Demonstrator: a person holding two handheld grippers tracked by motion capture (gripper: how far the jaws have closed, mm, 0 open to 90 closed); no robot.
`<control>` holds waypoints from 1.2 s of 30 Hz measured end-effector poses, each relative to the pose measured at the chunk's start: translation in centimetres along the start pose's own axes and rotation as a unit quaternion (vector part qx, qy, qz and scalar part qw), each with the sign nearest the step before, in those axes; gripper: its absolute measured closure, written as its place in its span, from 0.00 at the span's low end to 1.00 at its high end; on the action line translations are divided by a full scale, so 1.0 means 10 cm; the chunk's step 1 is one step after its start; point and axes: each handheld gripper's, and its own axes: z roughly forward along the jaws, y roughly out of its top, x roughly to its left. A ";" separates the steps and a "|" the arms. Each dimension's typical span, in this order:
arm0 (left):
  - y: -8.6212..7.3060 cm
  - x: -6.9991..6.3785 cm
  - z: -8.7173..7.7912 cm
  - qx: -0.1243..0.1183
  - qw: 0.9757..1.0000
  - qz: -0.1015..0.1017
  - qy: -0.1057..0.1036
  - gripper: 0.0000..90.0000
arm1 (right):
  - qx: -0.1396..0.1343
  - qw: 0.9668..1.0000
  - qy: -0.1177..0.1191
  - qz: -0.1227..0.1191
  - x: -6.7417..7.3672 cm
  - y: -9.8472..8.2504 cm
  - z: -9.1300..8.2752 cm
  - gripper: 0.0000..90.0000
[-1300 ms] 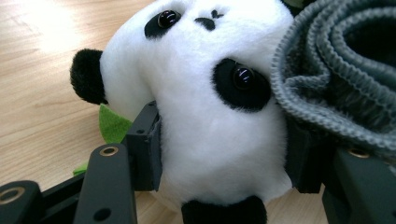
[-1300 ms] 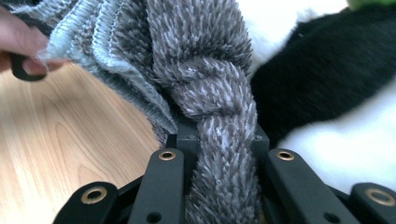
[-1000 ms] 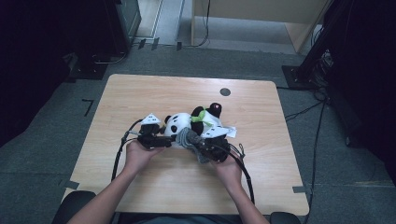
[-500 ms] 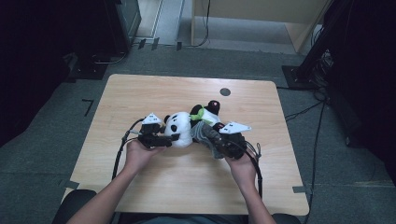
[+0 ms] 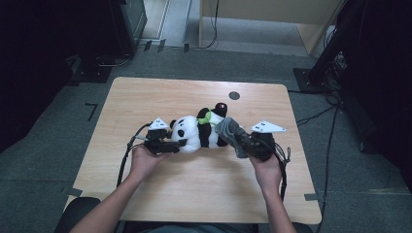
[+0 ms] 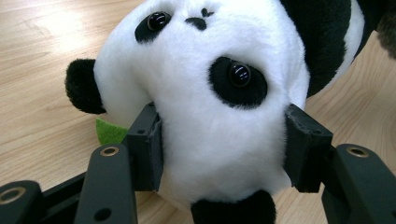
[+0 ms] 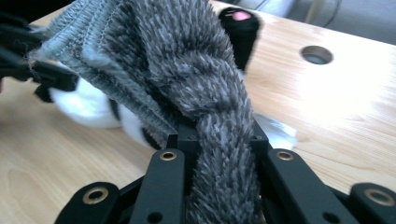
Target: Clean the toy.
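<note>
Since the earlier frames the right claw (image 5: 243, 141) has been carried rightward, away from the plush panda (image 5: 197, 132), and the grey fuzzy cloth (image 5: 229, 131) has been drawn out with it; the left claw (image 5: 175, 144) has been kept where it was.

Two claws are counted, one in each hand. The right claw is seen in the right gripper view clamped tight on the twisted grey fuzzy cloth (image 7: 205, 93), which rises between its jaws and spreads into a stitched hem at the upper left. The left claw is seen in the left gripper view closed on the head of the plush panda (image 6: 215, 93), one pad pressed into the white fur at either side.

One plush panda is counted, lying on its side near the middle of the table (image 5: 145, 97), its head toward the left claw. One cloth is counted, its far end touching the panda's body. One green felt piece (image 5: 204, 116) is noted at the panda's neck, and one dark round hole (image 5: 234, 95) near the far edge of the table.

Bare wood is left on every side: a broad strip toward the far edge, wide room to the left, and open room before the near edge. The right hand (image 5: 266, 167) is held nearer the right edge, with a narrower margin there.
</note>
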 end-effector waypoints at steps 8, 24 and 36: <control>0.00 0.01 -0.01 -0.001 1.000 0.016 0.006 0.44 | -0.002 0.999 -0.022 0.039 -0.27 -0.05 -0.04 0.85; -0.03 0.05 -0.08 -0.006 1.000 0.013 0.002 0.44 | 0.027 0.995 -0.045 0.084 -0.73 -0.09 0.16 0.84; -0.06 0.05 -0.07 -0.015 1.000 0.016 0.003 0.43 | 0.043 0.990 -0.072 0.114 -1.14 -0.19 0.35 0.84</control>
